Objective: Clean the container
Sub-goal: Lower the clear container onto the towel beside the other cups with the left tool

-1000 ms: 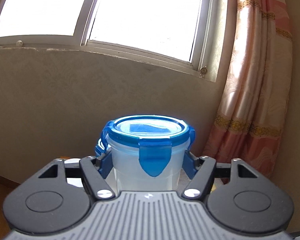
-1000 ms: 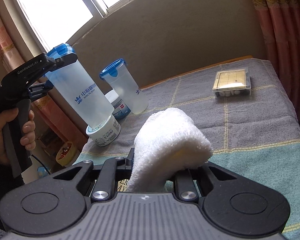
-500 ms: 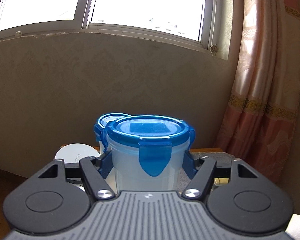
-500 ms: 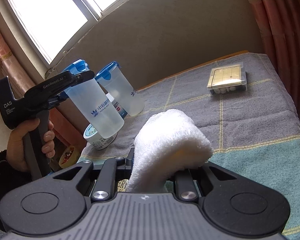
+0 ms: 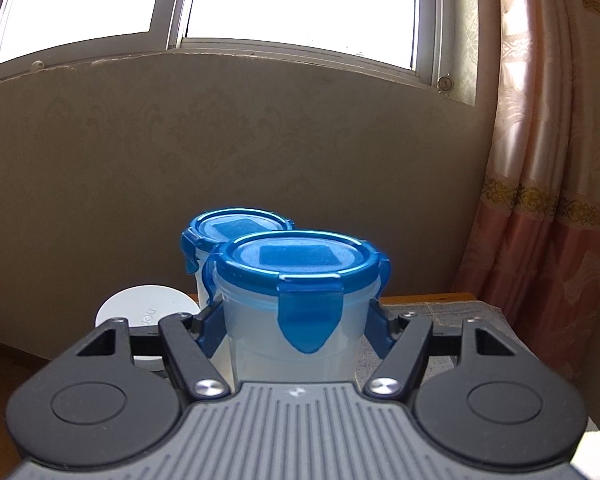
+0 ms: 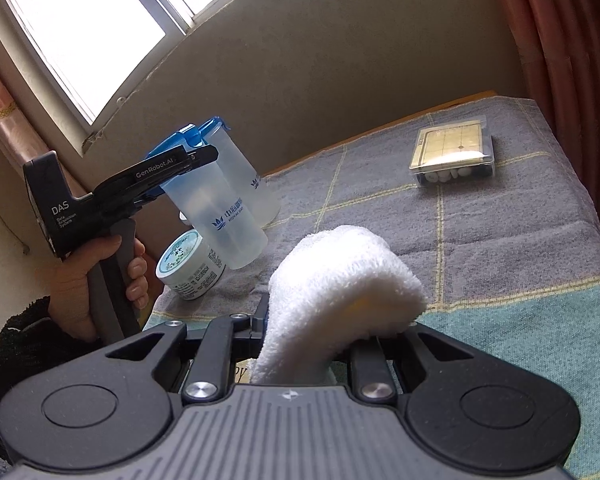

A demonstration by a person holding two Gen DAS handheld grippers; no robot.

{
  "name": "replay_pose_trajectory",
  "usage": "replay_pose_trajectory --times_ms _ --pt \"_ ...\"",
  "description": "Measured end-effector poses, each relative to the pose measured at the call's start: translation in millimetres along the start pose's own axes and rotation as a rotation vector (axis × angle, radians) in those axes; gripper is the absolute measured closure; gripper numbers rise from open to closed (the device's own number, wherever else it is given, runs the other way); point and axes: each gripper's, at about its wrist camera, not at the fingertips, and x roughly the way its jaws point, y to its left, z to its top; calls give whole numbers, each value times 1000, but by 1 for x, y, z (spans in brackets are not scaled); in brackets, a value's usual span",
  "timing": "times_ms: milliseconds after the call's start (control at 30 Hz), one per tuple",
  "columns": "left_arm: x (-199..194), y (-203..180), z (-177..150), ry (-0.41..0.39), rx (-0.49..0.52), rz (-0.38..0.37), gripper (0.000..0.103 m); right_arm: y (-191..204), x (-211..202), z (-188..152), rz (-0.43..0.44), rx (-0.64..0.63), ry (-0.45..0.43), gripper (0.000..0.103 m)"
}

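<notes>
My left gripper is shut on a tall translucent container with a blue clip lid, gripping it just under the lid. In the right wrist view this container hangs upright with its base at or just above the cloth-covered table, held by the left gripper. A second, matching container stands right behind it. My right gripper is shut on a folded white towel, held to the right of the containers and apart from them.
A small white jar with a green-patterned lid stands beside the held container, and shows as a white disc in the left wrist view. A clear box with a grid board lies at the far right. Wall, window and pink curtain lie behind.
The left gripper has lowered the held container toward the table, next to the second container and the jar. The right gripper with the towel has hardly moved.
</notes>
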Motion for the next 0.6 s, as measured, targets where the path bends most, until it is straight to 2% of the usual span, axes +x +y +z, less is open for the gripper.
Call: replay_pose_trajectory --times_ms 100,600 --pt "2 -2 -4 0 24 7 35 0 1 1 -1 -2 3 81" --pt "-2 3 -13 7 8 3 34 3 0 1 -3 -13 6 81"
